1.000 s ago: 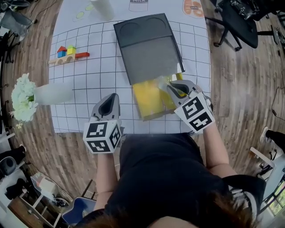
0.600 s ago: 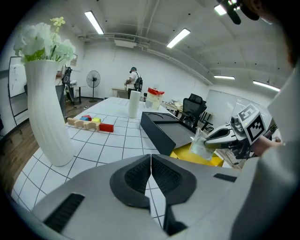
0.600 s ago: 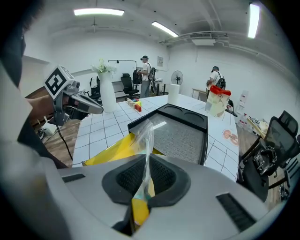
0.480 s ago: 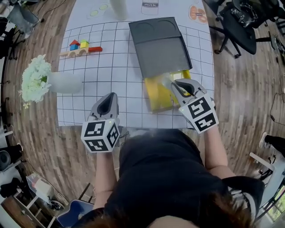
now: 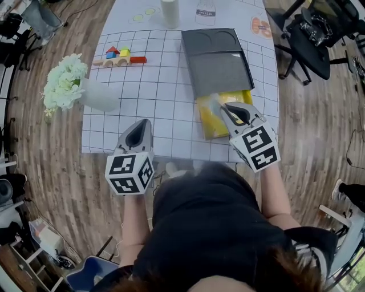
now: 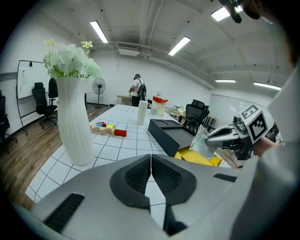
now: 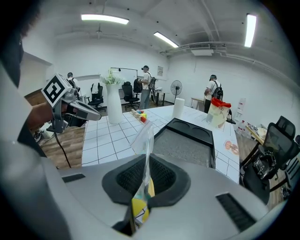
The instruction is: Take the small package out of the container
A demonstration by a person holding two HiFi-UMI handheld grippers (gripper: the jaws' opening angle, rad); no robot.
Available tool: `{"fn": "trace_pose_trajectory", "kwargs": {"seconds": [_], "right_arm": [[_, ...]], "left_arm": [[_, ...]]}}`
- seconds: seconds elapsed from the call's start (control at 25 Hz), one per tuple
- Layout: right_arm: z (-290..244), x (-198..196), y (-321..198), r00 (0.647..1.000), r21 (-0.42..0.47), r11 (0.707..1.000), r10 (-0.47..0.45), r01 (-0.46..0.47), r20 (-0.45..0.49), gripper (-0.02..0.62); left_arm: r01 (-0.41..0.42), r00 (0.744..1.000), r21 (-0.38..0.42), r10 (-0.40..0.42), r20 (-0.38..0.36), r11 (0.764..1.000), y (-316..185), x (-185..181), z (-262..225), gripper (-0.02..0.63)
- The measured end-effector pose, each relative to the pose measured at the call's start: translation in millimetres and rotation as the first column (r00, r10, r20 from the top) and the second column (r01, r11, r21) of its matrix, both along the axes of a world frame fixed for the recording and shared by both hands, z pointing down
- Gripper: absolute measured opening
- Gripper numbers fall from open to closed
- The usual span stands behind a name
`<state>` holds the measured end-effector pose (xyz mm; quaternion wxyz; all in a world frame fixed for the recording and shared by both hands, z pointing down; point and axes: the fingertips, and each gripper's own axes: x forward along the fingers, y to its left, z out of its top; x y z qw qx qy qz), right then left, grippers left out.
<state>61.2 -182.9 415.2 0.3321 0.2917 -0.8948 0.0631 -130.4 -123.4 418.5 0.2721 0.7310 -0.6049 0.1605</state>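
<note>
1. A table (image 5: 165,97) covered by a white sheet with a black grid is seen from above, with wooden floor around it.
2. A dark grey container (image 5: 219,68) is laid flat on the right half of the table. From its near end a yellow part (image 5: 212,121) sticks out, possibly an inner tray.
3. A white vase (image 5: 100,96) holding white flowers (image 5: 64,85) is placed at the table's left edge.
4. The right hand-held gripper (image 5: 222,106) is held above the yellow part, at the near end of the container. Its jaws are closed on the small package.
5. The left hand-held gripper (image 5: 142,123) is held over the near edge of the table, well apart from the container. In the left gripper view its jaws (image 6: 151,157) are pressed together, with nothing between them.
6. The small package (image 7: 143,140), a clear plastic bag with yellow showing in its lower part, is pinched upright between the right jaws. It is lifted clear of the container, just above the yellow part.
7. A row of coloured toy blocks (image 5: 121,56) is set at the far left of the table.
8. A white cylinder (image 5: 170,12) is stood upright at the far edge.
</note>
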Motion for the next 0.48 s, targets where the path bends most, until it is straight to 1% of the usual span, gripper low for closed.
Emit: {"fn": "trace_pose_trajectory", "kwargs": {"seconds": [0.48], "right_arm": [[-12.2, -21.0, 14.5, 0.999, 0.018, 1.000, -0.014, 0.013, 0.038, 0.034]], "left_arm": [[0.041, 0.999, 0.019, -0.041, -0.001, 0.999, 24.1, -15.6, -5.5, 0.031]]}}
